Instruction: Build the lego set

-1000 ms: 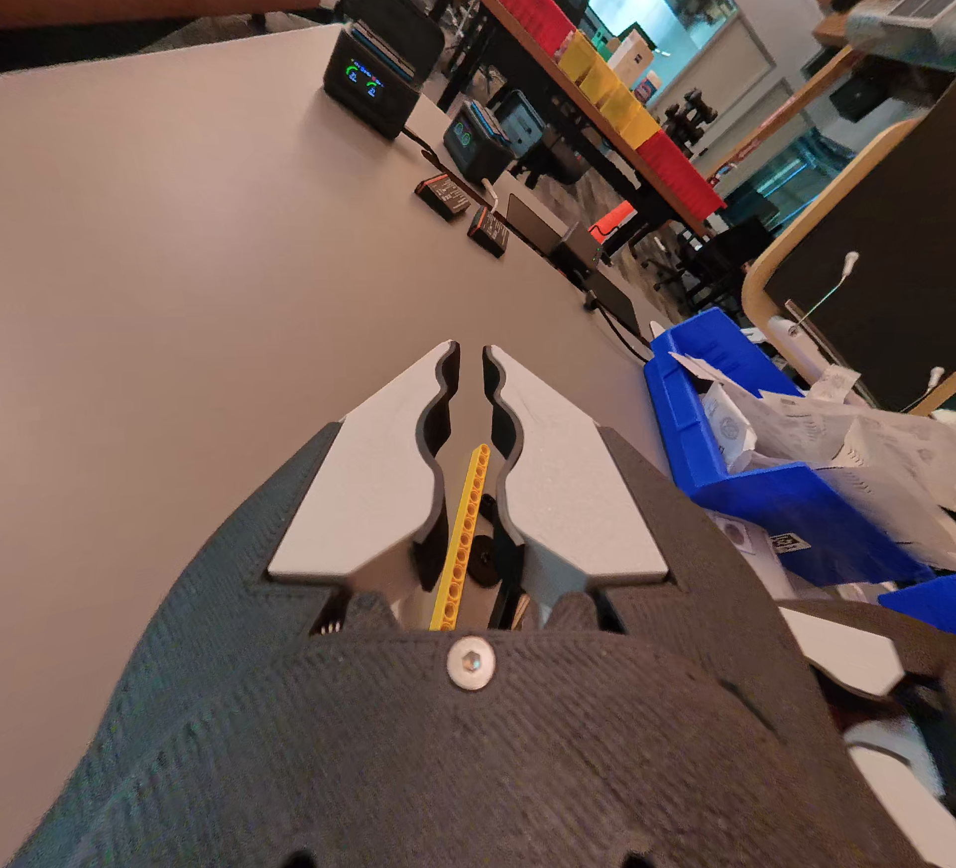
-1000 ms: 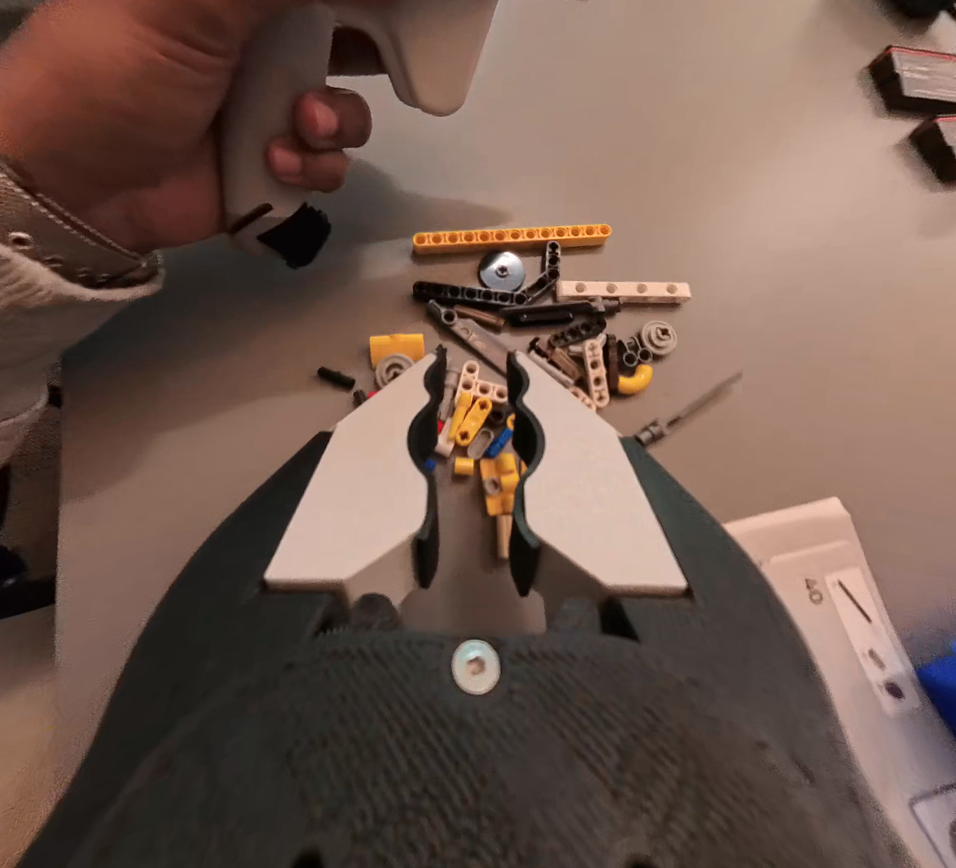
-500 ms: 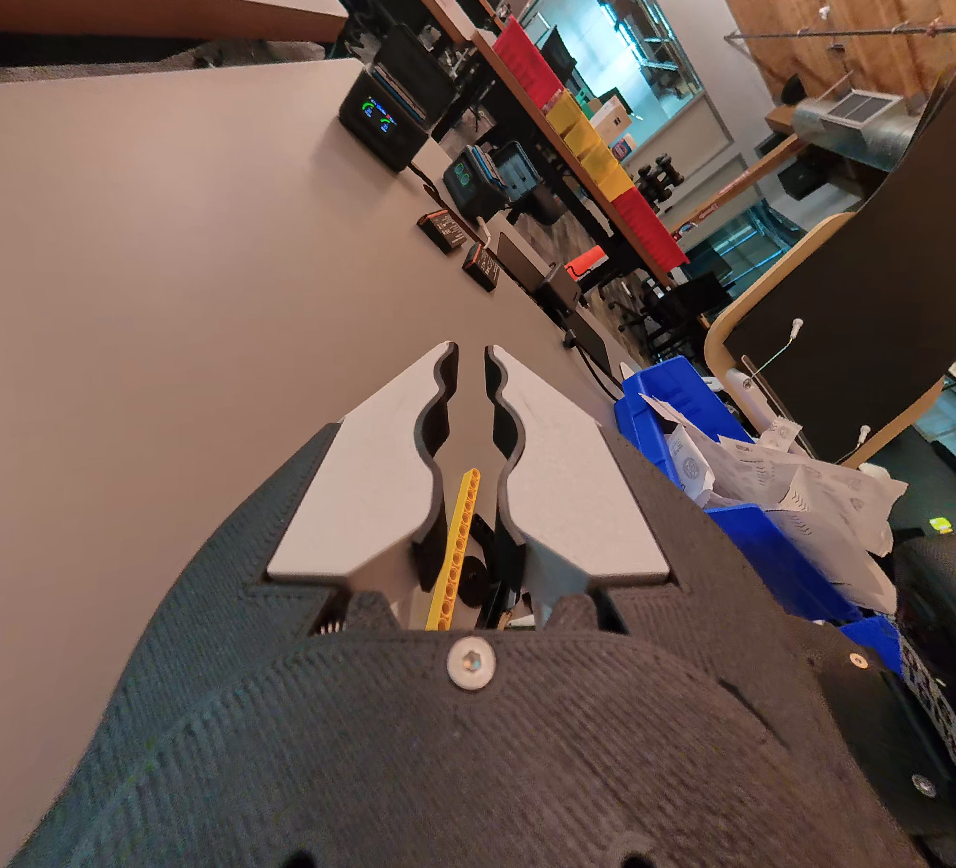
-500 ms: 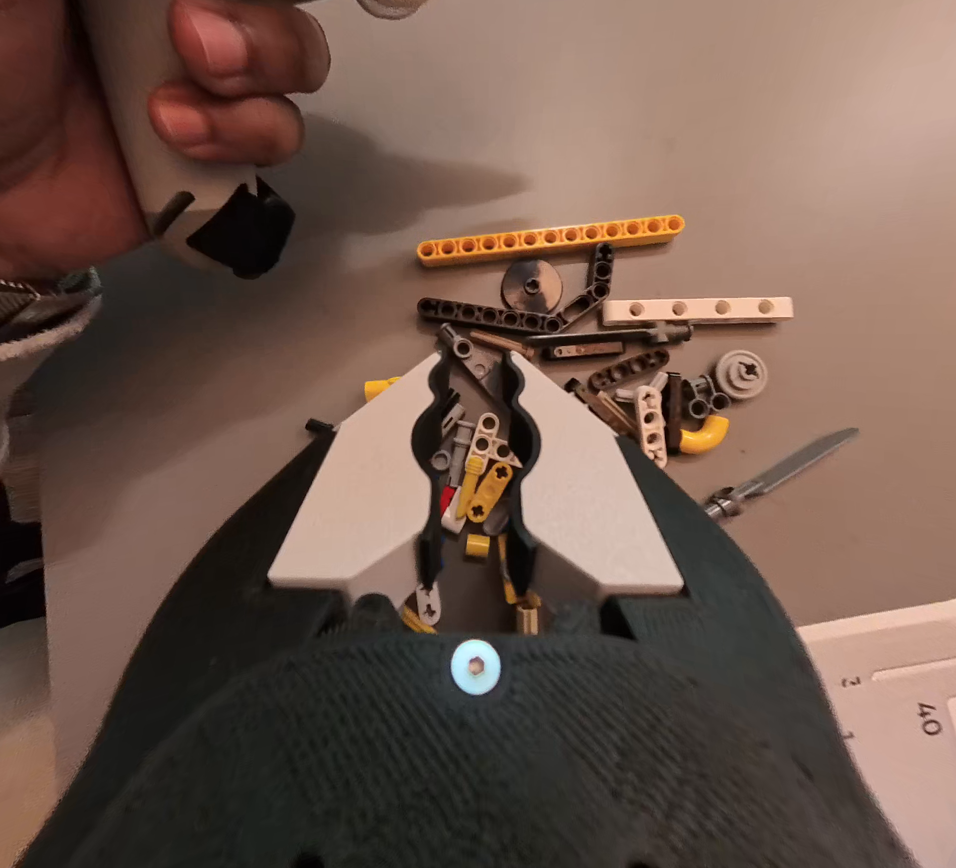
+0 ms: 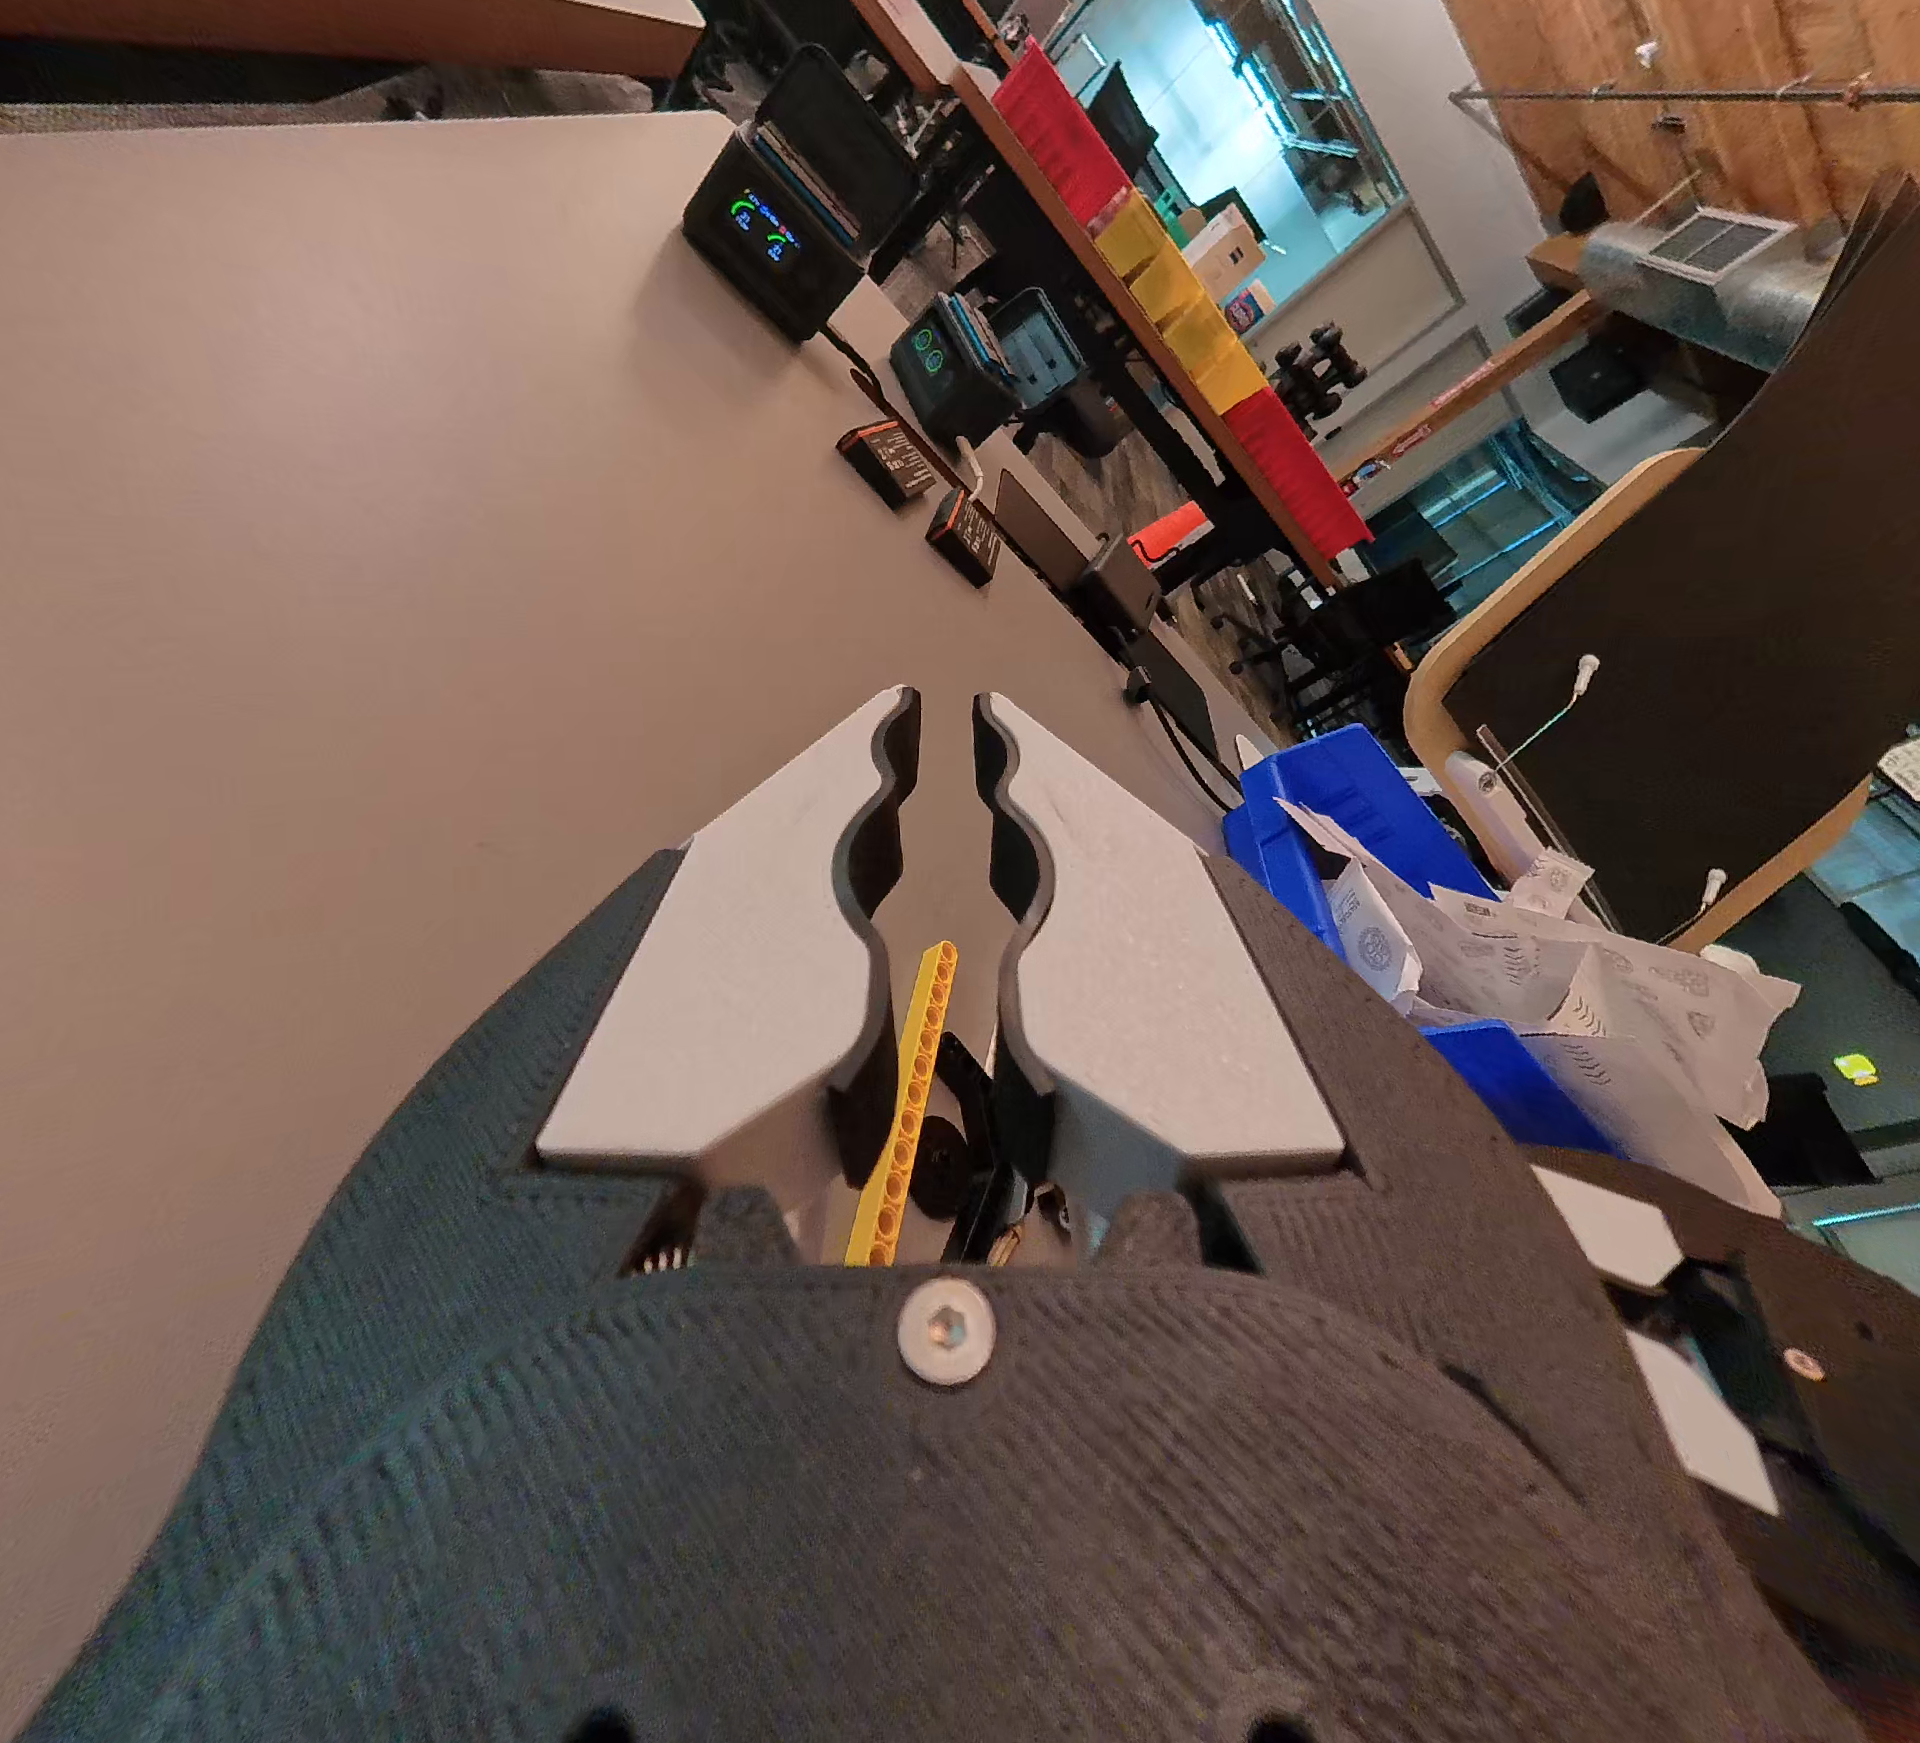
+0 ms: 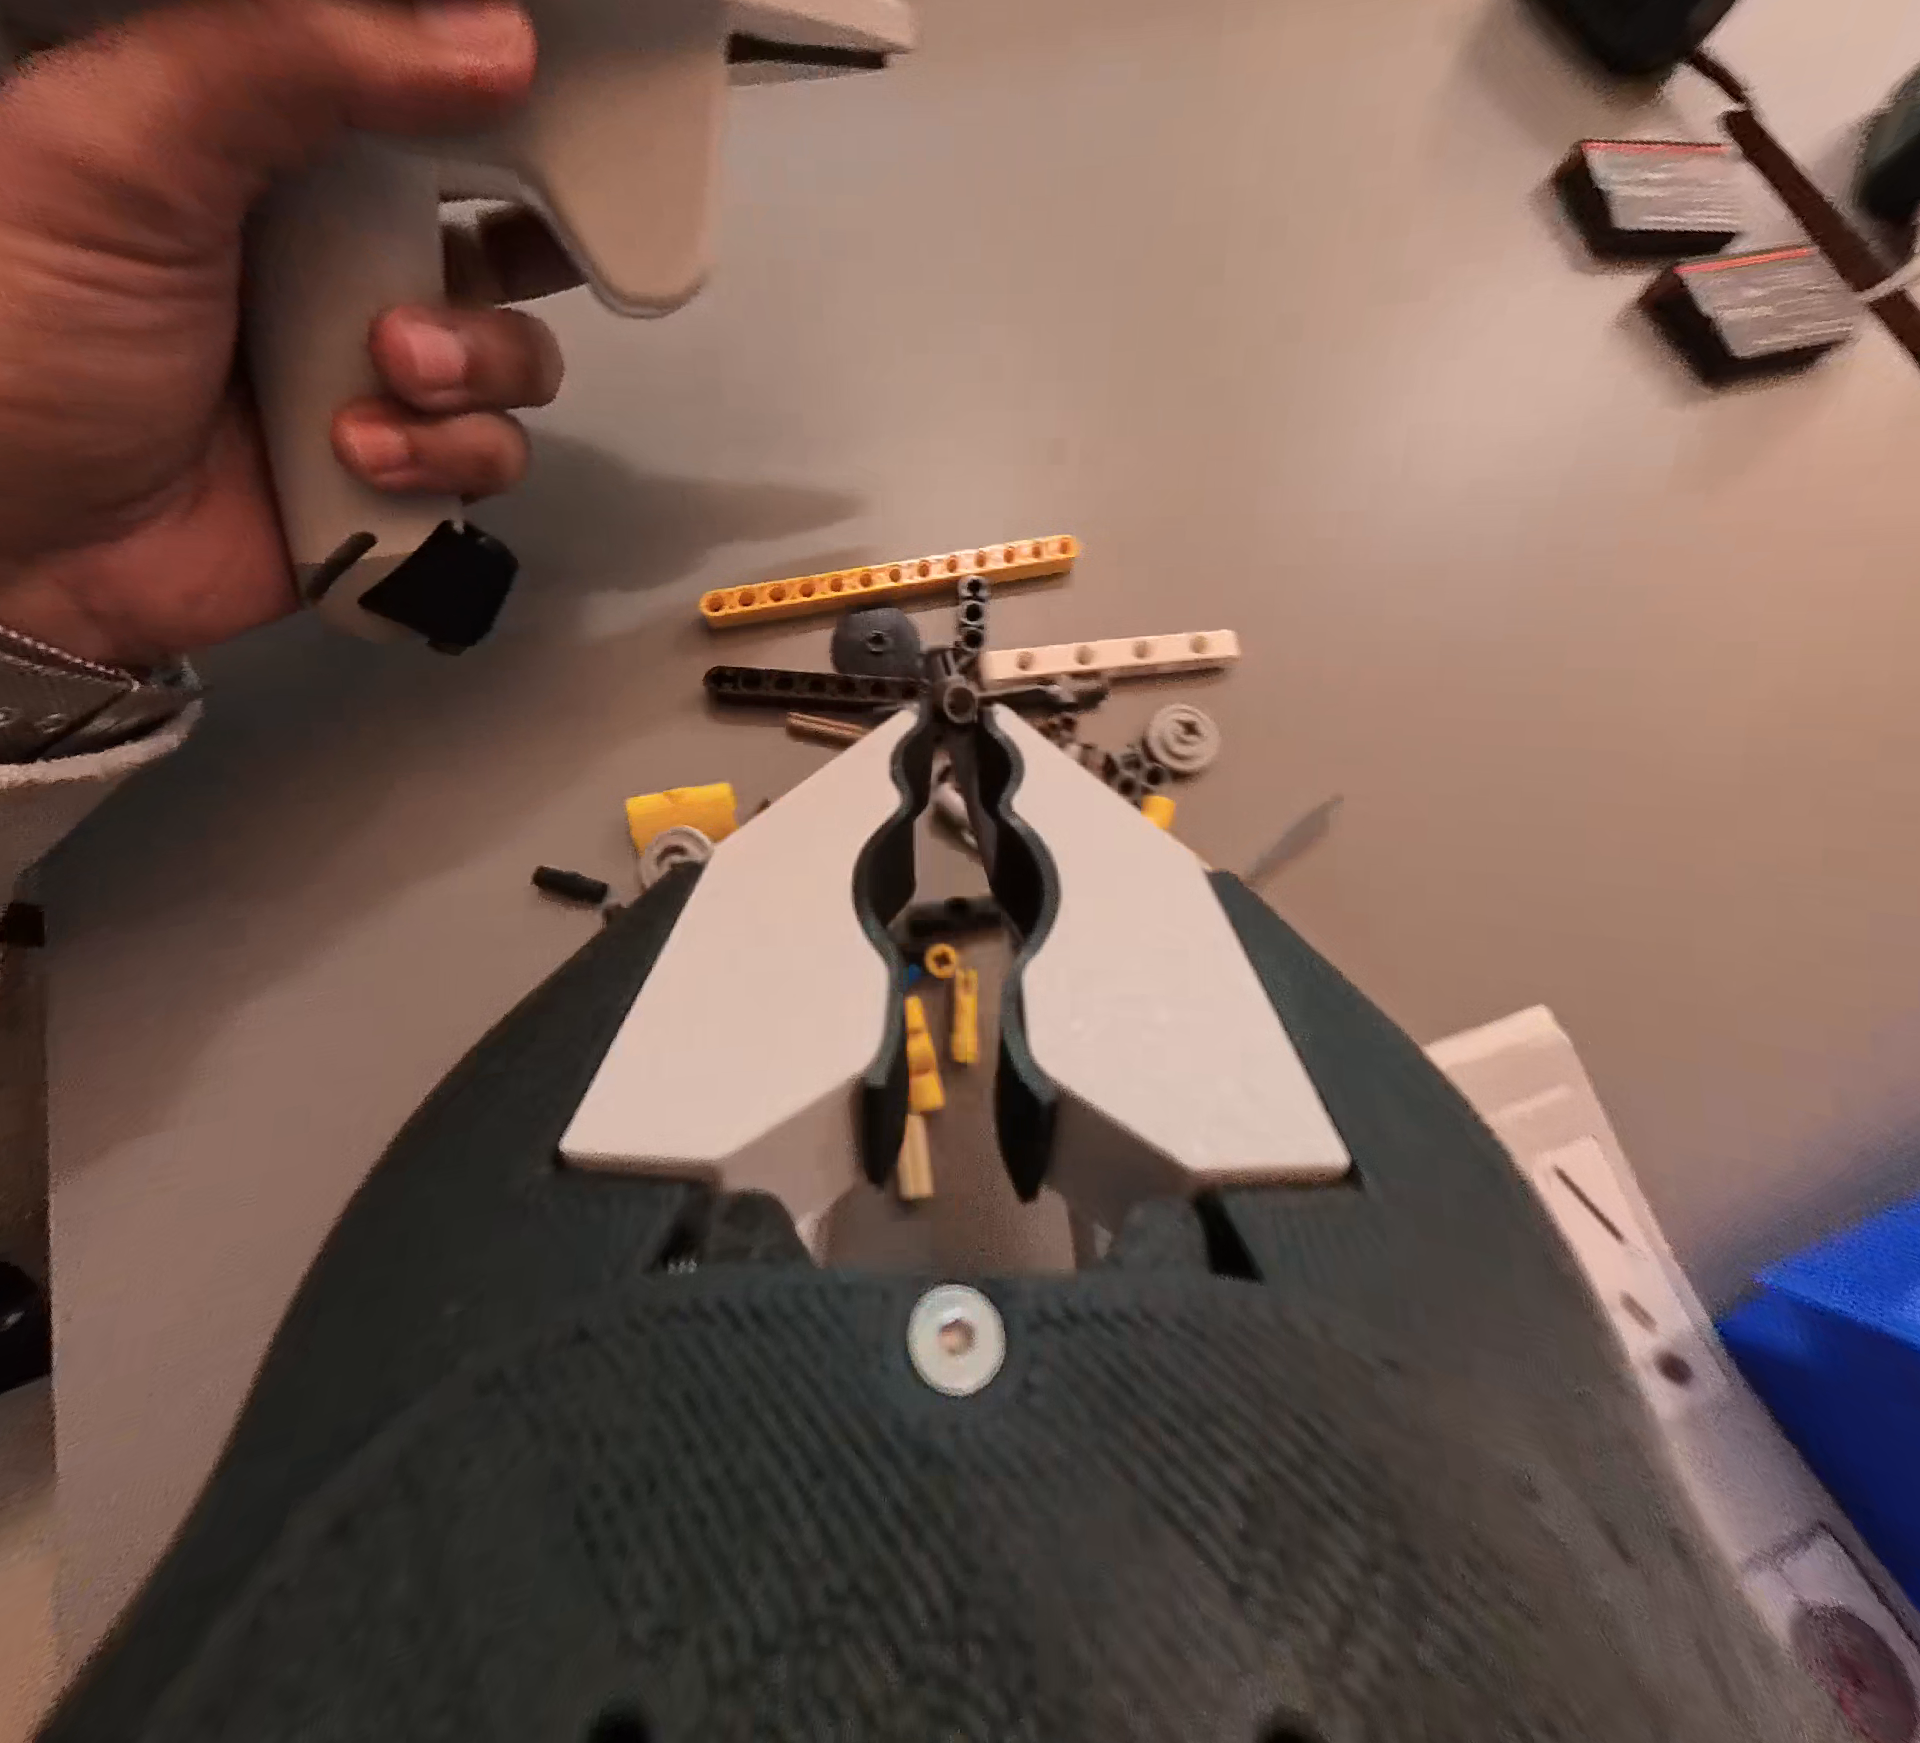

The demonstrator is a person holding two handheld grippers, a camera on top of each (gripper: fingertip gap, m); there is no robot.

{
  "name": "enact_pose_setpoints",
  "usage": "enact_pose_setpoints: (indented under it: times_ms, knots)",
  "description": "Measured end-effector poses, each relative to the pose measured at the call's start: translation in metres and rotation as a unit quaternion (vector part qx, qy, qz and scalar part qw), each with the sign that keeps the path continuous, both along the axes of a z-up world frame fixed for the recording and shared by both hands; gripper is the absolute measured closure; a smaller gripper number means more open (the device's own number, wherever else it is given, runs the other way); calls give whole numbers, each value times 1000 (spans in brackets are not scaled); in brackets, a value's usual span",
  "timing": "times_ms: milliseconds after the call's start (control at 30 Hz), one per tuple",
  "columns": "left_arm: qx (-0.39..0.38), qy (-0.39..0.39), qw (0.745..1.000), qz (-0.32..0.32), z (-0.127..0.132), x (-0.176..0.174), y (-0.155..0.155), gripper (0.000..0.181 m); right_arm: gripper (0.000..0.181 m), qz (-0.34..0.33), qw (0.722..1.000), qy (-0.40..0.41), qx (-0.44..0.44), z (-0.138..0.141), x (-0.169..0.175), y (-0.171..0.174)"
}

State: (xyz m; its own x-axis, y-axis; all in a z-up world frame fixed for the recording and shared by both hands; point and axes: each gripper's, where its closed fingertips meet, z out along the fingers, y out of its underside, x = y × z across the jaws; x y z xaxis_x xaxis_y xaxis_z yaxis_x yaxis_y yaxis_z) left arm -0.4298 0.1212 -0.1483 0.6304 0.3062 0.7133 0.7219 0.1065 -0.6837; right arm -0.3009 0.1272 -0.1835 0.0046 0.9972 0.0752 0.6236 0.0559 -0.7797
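Observation:
Loose lego pieces lie in a pile on the grey table: a long yellow beam, a black beam, a white beam, and small yellow and grey parts. My right gripper is shut at its tips on a dark grey lego piece and holds it above the pile. My left gripper hovers low over the table, narrowly open and empty. The yellow beam shows under its fingers. A hand holds the left gripper's handle at the left of the pile.
A blue bin with paper bags stands right of the pile. Black charger boxes and flat batteries sit at the far table edge. A white instruction booklet lies at the right, next to a blue bin. The left gripper's tips are roughly 15 cm from the right gripper's.
My right gripper dipped into the pile, shut on the dark grey piece and drew back up with it. The left gripper only tilted slightly and stayed narrowly open.

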Motion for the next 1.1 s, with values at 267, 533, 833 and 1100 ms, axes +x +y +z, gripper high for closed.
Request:
enact_pose_setpoints:
  times_ms: [267, 533, 833, 1100]
  knots:
    - [-1, -1, 1000, -4, -1, 3, 2, 172, 175, -111, 992, -6, -65, -6, 41, 44]
    - [-6, 0, 1000, -9, -2, 6, 4, 171, 175, -149, 982, -29, -110, -27, 60, 45]
    - [-7, -1, 1000, -11, -3, 6, 5, 171, 175, -155, 980, -43, -120, -40, 57, 39]
    - [-4, -3, 1000, -12, -2, 6, 5, 171, 175, -154, 980, -47, -113, -43, 53, 35]
